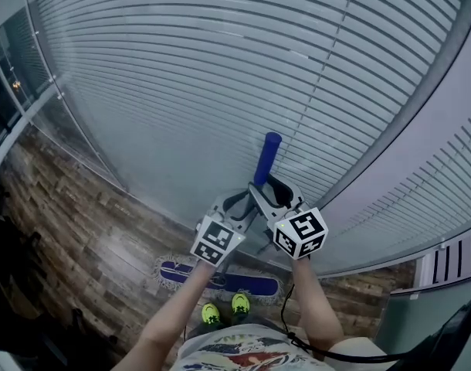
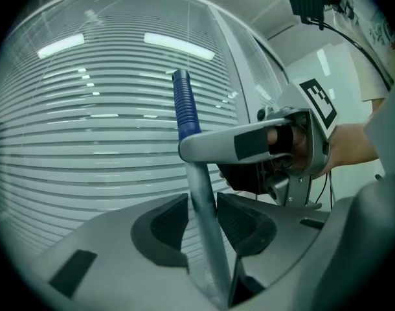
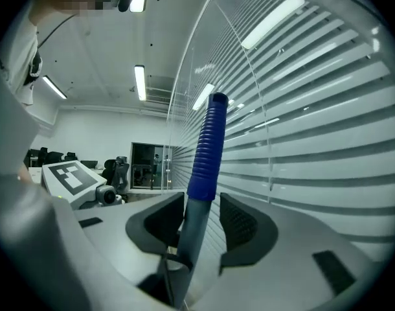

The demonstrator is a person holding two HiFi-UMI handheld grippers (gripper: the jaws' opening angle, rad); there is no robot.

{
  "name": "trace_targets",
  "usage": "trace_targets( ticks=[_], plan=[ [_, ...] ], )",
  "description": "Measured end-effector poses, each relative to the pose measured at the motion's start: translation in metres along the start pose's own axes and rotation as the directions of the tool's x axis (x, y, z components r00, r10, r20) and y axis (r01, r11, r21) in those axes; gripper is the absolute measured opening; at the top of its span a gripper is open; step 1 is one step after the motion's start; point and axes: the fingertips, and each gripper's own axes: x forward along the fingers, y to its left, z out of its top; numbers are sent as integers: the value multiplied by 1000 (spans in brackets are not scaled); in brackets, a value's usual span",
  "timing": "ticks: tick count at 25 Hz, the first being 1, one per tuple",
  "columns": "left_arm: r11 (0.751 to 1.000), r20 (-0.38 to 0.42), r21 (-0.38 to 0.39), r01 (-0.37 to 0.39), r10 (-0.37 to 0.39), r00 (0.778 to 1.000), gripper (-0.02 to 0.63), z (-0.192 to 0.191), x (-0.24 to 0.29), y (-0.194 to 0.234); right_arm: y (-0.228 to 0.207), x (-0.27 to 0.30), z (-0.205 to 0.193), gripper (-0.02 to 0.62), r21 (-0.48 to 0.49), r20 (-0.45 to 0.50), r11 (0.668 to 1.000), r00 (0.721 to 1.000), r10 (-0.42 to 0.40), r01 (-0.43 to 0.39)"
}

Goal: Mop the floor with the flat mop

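Note:
The flat mop's blue head [image 1: 220,277] lies on the wooden floor just in front of my shoes. Its grey handle [image 2: 204,225] rises between both grippers and ends in a ribbed blue grip [image 1: 268,157] [image 3: 207,148]. My left gripper [image 1: 239,207] [image 2: 203,216] holds the grey shaft lower down, both pads against it. My right gripper [image 1: 272,192] [image 3: 202,222] sits higher, just under the blue grip. There the shaft leans on the left pad, with a slit of light before the right pad. In the left gripper view the right gripper [image 2: 275,148] reaches across the handle.
A curved glass wall with horizontal blinds [image 1: 220,76] stands close ahead. Wooden floor [image 1: 81,238] runs along its foot to the left. A dark chair [image 1: 452,338] is at the lower right and dark furniture [image 1: 11,284] at the lower left. Green shoes [image 1: 224,308] stand behind the mop head.

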Motion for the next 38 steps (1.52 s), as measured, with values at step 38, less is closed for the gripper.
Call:
trace_targets(
  ticks=[38],
  plan=[
    [961,32,193,196,-205,978,123,14,-206,-290,242,-267,18,112,-86,147,986,977,157,-146]
  ],
)
